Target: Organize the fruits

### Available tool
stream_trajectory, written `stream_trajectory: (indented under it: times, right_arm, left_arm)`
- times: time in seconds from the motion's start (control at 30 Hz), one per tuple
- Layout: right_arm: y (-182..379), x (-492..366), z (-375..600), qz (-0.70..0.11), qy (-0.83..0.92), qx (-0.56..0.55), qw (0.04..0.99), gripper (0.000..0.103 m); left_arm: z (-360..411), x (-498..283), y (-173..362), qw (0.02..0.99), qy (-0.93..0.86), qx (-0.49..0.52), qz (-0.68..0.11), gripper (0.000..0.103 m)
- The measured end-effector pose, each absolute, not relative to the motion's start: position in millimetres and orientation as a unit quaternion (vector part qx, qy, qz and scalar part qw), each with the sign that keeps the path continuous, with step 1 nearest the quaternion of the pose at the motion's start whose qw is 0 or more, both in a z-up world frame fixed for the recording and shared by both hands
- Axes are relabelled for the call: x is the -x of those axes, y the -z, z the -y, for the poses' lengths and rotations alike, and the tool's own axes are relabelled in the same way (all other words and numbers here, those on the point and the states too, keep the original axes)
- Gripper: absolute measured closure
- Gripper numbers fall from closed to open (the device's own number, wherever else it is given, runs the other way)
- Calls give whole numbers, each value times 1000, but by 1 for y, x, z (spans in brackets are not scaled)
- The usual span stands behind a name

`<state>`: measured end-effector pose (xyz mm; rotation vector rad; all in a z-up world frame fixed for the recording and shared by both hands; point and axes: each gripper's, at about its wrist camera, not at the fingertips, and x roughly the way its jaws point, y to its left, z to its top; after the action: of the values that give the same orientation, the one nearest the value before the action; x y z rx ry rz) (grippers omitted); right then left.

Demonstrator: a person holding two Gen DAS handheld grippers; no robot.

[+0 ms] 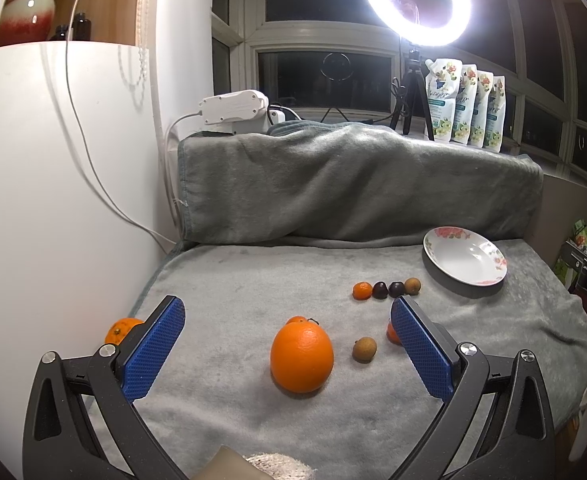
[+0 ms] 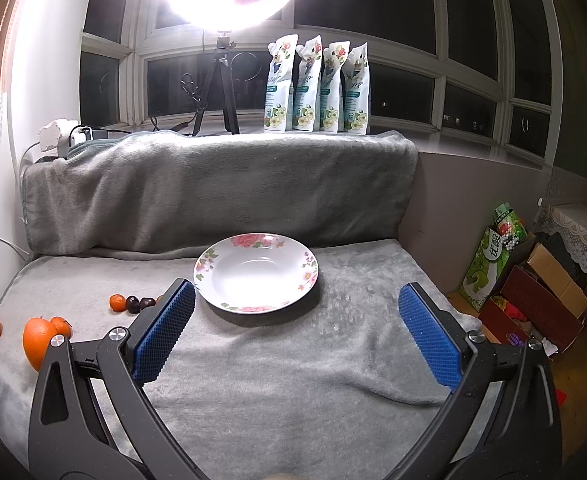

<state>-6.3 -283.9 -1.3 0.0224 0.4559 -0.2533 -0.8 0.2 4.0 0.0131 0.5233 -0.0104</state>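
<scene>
Fruits are scattered on the grey blanket (image 1: 253, 280): a mandarin (image 1: 119, 330) by its left edge, a big orange (image 1: 301, 358) framed by the left gripper (image 1: 289, 344), spread and empty. Nothing is lifted yet; closing on the orange seems called for next. The plate (image 2: 256, 276) lies bare toward the right, faced by the right gripper (image 2: 297, 336), likewise apart.

Grey blanket (image 1: 253, 280) covers the worktop. On it: floral plate (image 1: 464, 256), big orange (image 1: 301, 358), mandarins, small fruits in a row (image 1: 387, 289).

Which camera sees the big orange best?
The left wrist view: the big orange sits whole and close between the open left tool. The right wrist view shows it small at the edge, partly hidden behind the right tool.
</scene>
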Motion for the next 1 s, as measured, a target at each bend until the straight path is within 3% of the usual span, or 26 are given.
stream_trajectory:
  times: [1.0]
  right_arm:
    - [1,5,280,-229,116,-13,966,0]
  left_arm:
    - [-1,-1,-2,965,2,-6,-263,1]
